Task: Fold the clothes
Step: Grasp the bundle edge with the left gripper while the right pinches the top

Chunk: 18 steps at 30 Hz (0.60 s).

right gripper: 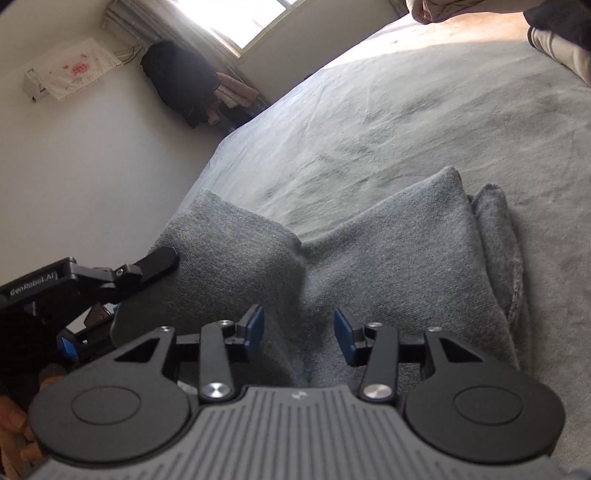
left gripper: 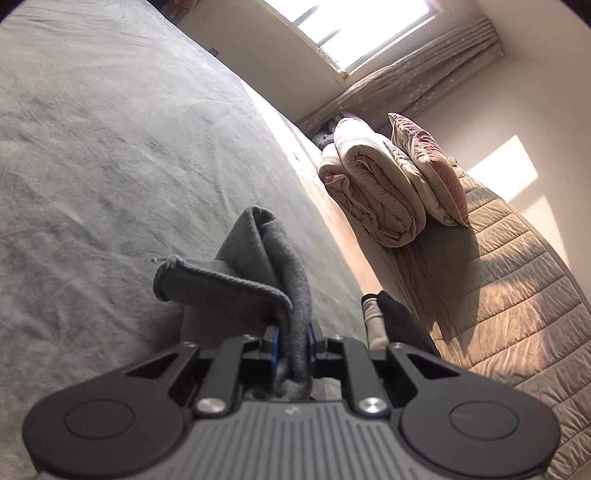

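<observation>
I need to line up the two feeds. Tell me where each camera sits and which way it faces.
Left wrist: on the left gripper, facing across the bed toward the window; its jaws are shut on the grey garment.
Right wrist: on the right gripper, facing the garment; jaws open; left gripper shows.
Shared: garment, bed, window.

Harsh window (left gripper: 354, 29) glare — fisheye-bent edges, perhaps slight blur

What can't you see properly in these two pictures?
- Grey knitted garment: left wrist view, its lower part is hidden behind the left gripper, whose jaws pinch it.
- Same garment: right wrist view, its near edge is hidden under the right gripper, jaws apart.
- White printed cloth on the wall: right wrist view, print too small to read.
- Dark clothes: left wrist view, partly hidden by the gripper.
</observation>
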Available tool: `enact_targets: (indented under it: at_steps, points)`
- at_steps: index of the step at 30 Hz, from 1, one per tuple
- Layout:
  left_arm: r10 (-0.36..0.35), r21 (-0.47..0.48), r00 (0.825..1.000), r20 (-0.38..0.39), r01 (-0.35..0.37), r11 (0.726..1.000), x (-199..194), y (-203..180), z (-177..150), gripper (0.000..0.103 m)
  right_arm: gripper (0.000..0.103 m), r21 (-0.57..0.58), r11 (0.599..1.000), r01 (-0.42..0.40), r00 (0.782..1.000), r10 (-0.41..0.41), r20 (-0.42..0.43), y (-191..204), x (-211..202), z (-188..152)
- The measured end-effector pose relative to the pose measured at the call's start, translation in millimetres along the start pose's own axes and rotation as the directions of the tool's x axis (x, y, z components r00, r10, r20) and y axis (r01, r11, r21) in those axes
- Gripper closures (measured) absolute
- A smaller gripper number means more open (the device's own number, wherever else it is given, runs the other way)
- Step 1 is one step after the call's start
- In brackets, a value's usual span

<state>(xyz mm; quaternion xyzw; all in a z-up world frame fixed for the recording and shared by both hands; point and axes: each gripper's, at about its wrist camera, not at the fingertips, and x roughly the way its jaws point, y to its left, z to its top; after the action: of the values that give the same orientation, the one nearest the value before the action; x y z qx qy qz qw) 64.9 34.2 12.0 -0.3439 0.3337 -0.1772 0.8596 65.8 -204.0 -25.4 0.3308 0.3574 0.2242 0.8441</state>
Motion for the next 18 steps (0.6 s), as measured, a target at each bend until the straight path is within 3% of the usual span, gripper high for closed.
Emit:
enact_targets:
  at_steps: [4,10,13,16,18]
  points:
    - [-0.011,0.031,0.999,-0.046,0.012,0.999,21.0,-17.3,-13.1,0.09,0.055,0.157,0.985,-0.072,0.997,0.066,0.044,-24.4,-24.4,10.8]
    - [-0.007,0.04,0.988,-0.154,0.013,0.999,55.8,-24.3,-38.0,0.09,0.05,0.333,0.932,-0.141,0.987,0.104,0.125,-64.5,-49.4,5.2]
    - [-0.05,0.005,0.968,-0.247,0.053,0.999,70.1,-20.3,-48.7,0.09,0.05,0.427,0.886,-0.183,0.98,0.129,0.151,-84.9,-53.9,-6.5]
    - [-0.115,-0.036,0.95,-0.291,0.109,0.993,70.0,-17.2,-54.4,0.089,0.049,0.463,0.863,-0.202,0.977,0.143,0.159,-93.0,-54.2,-11.3]
    - [-0.123,-0.006,0.953,-0.277,0.127,0.992,63.1,-18.7,-50.4,0.087,0.049,0.468,0.859,-0.208,0.976,0.154,0.152,-91.7,-57.1,-11.2]
